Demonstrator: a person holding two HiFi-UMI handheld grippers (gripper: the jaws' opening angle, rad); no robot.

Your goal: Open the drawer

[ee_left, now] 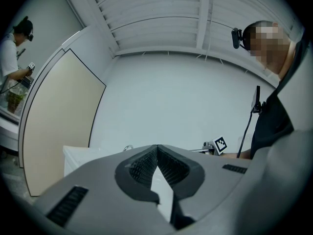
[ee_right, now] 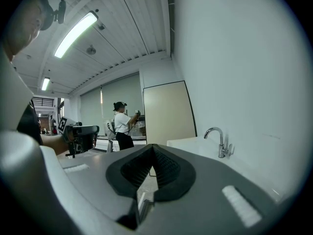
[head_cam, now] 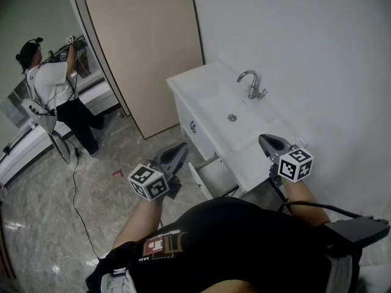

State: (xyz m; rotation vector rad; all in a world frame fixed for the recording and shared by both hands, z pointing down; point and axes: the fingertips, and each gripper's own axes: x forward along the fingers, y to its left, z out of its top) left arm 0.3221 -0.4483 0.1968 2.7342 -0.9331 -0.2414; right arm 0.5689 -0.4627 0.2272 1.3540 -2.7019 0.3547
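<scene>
Already the white drawer [head_cam: 201, 181] of the white vanity cabinet [head_cam: 186, 119] stood partly pulled out, low under the white counter [head_cam: 198, 81] with its moulded basin and chrome tap [head_cam: 251, 83]. Its front panel hung clear of the cabinet face and a slice of the inside showed behind it.

The left hand-held gripper [head_cam: 181, 147] hovered just above and beside the drawer front, apart from it, with its jaws closed tip to tip on nothing. The right hand-held gripper [head_cam: 265, 139] hung over the near end of the counter, likewise pressed together and empty. Neither touched the drawer.

By my reading the pull was either mostly done or paused midway. How far the drawer could still travel could not be told. Finishing would call for one hand-held gripper to drop to the front panel's top edge, hook or pinch it, and draw straight outward along the runners.

Farther off stood a tall beige door panel [head_cam: 140, 47] and a person [head_cam: 52, 87] on the grey marbled floor [head_cam: 55, 218].
</scene>
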